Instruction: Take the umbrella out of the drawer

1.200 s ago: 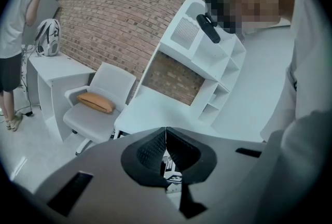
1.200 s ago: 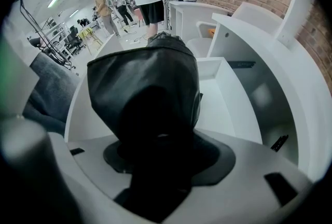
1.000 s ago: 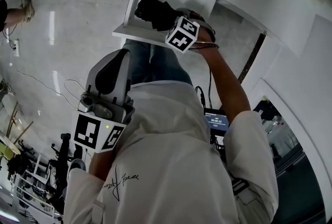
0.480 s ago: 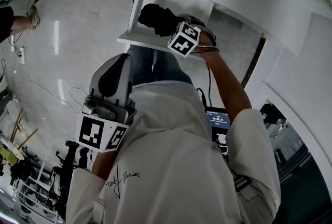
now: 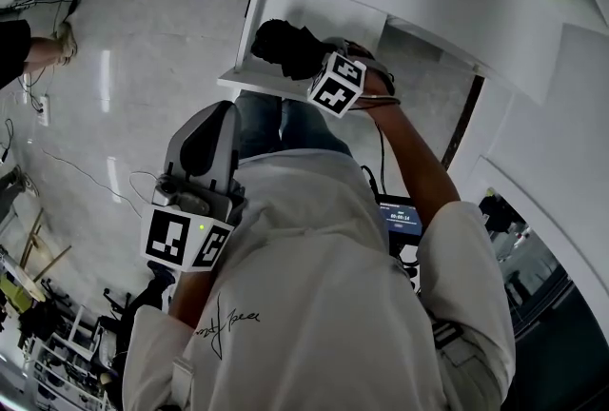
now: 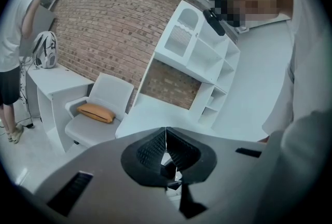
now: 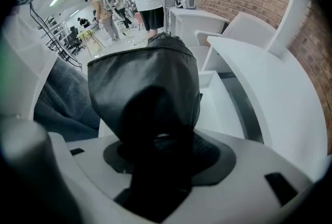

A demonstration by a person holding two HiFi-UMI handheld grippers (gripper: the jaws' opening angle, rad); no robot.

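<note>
Head view has my right arm stretched forward, the right claw (image 5: 306,60) clamped on the black umbrella (image 5: 284,43), which hangs over the open white drawer (image 5: 245,79). My left arm is bent close to my side, with the left claw (image 5: 221,114) pointing forward. Right gripper view alone shows the umbrella's folded fabric bulging out between my jaws. Left gripper view alone shows that claw pressed together on nothing, facing a white chair (image 6: 111,91) with an orange cushion (image 6: 95,112) and a brick wall (image 6: 104,26).

Black cloth umbrella (image 7: 145,78) (faint sheen)
</note>
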